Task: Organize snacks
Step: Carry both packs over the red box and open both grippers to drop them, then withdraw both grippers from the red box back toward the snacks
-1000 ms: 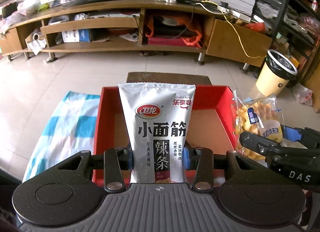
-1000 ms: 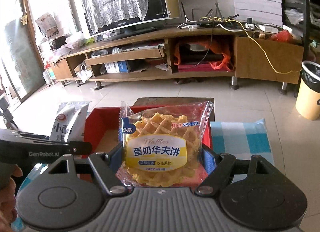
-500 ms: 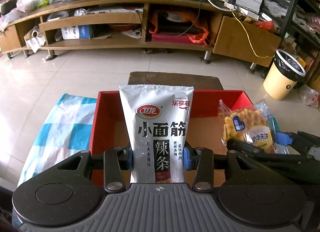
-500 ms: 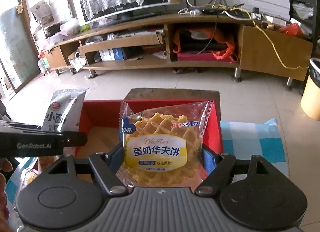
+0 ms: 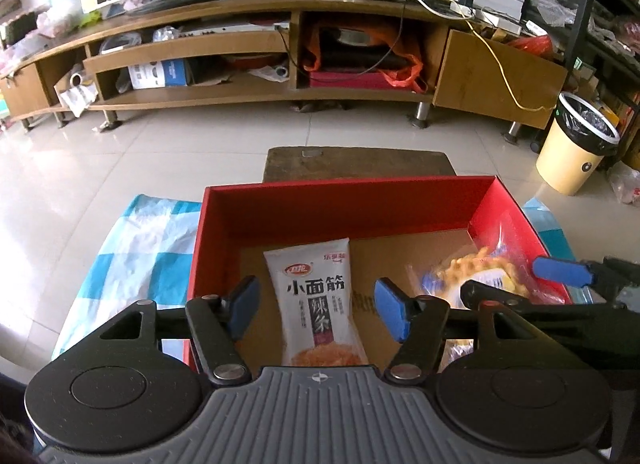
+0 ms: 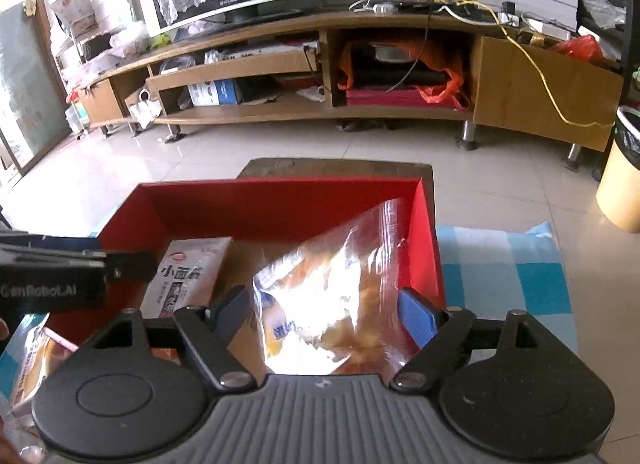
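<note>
Lying in red box [image 5: 340, 200]: silver spicy-strip pouch [image 5: 316, 300] | clear waffle bag [image 6: 332, 300], blurred | both grippers' jaws just opened, released

Box [image 5: 340, 200]: red walls, brown cardboard floor. Snack pouch [image 5: 316, 296]: silver-white, black lettering, red logo. Waffle bag [image 6: 332, 292]: clear, yellow contents. Cloth [image 5: 132, 252]: blue-white check. Bin [image 5: 572, 156]: cream-yellow

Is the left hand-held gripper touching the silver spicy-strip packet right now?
Apart. The left wrist view shows the left hand-held gripper with its jaws just opened and bare box floor on both sides of the silver packet, which lies inside the red box.
</note>
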Demonstrator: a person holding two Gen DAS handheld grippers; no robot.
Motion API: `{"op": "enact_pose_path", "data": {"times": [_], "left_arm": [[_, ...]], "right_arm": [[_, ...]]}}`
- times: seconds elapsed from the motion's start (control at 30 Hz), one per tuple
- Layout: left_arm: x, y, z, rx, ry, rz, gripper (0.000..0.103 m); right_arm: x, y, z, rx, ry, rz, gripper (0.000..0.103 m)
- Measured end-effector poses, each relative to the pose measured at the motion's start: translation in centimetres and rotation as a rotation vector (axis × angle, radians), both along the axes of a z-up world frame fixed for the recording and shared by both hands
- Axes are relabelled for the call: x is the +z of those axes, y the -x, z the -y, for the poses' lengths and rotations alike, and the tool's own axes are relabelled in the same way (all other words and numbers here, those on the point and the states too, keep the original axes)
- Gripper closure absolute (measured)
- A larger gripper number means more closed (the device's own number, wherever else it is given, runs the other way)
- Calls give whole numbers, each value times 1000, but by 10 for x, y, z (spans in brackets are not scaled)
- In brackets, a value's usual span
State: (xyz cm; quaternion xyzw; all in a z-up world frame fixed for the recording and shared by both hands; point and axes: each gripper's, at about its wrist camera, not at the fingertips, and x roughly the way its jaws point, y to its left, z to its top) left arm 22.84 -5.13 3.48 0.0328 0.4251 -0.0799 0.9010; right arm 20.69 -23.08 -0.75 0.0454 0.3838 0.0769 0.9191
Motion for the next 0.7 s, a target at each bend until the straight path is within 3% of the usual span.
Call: {"op": "enact_pose_path", "data": {"times": [0.7], "left_arm": [[9,23,-6,15,-4,-10,27]], "right_arm": [[18,23,-8,28,12,45,21]]}}
